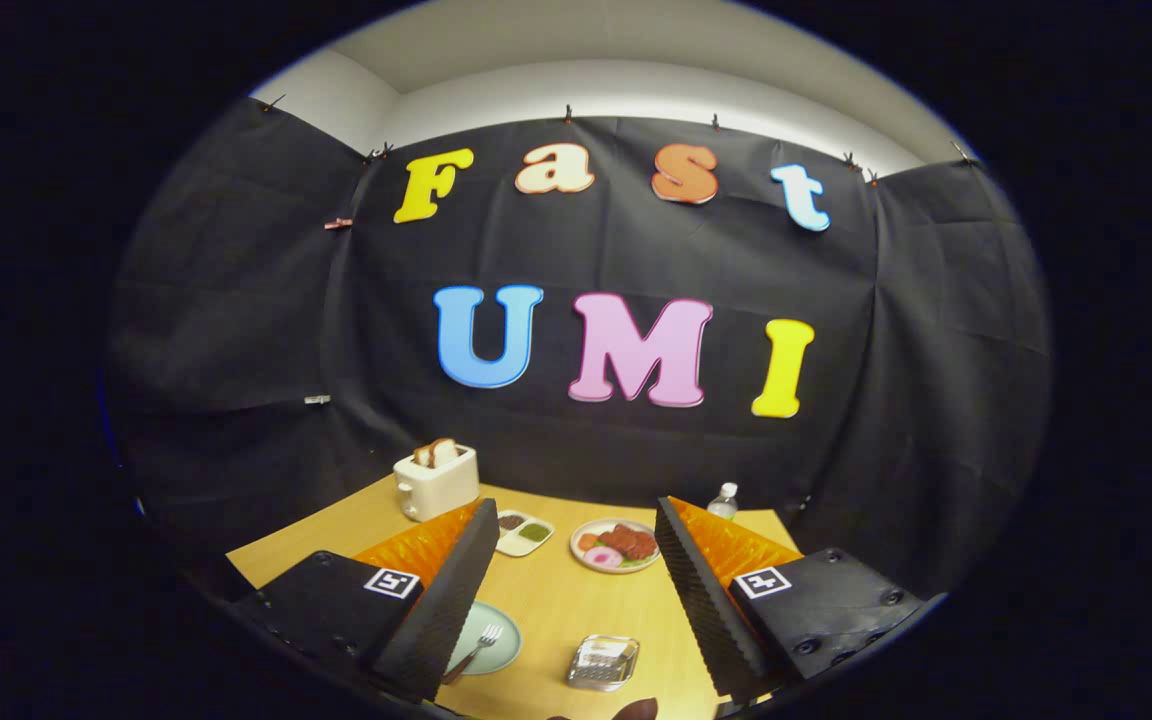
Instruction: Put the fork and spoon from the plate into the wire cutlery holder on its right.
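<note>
Black-padded fingers (456, 590) of the gripper (571, 580) are held spread, gripping nothing. Between them, near, a fork (477, 652) is seen on the pale plate (504, 648) at left; the holder (603, 662) sits right. Farther off, a food plate (616, 546), sauce tray (523, 533), toaster (436, 482) and bottle (724, 500) are seen

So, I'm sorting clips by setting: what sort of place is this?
Probably a staged dining table in a cloth-walled booth: a toaster with bread, a food plate, and a plate with a fork beside a wire holder. The open gripper hovers above.
</note>
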`<state>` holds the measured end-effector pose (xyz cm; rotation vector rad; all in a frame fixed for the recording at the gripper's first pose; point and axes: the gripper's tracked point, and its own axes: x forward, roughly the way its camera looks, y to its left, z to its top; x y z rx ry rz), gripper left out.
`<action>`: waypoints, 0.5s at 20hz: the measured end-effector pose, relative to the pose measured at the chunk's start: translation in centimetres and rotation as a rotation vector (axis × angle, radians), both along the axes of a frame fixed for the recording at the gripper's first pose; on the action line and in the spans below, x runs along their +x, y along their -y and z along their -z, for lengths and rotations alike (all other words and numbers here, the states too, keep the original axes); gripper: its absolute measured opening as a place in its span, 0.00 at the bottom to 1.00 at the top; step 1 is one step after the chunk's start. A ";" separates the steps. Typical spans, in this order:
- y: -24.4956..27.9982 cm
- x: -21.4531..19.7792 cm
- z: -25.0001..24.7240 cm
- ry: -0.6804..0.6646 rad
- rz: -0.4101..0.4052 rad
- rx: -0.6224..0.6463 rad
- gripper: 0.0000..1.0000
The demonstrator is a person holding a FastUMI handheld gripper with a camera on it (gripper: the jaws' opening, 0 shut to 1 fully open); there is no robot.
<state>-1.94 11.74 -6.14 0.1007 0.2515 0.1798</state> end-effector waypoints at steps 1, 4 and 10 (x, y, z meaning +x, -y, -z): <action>-1.3 -0.2 1.3 -0.046 -0.027 0.016 0.98; -5.1 -1.0 6.0 -0.206 -0.098 0.045 0.98; -10.3 -2.1 15.5 -0.475 -0.161 0.055 0.99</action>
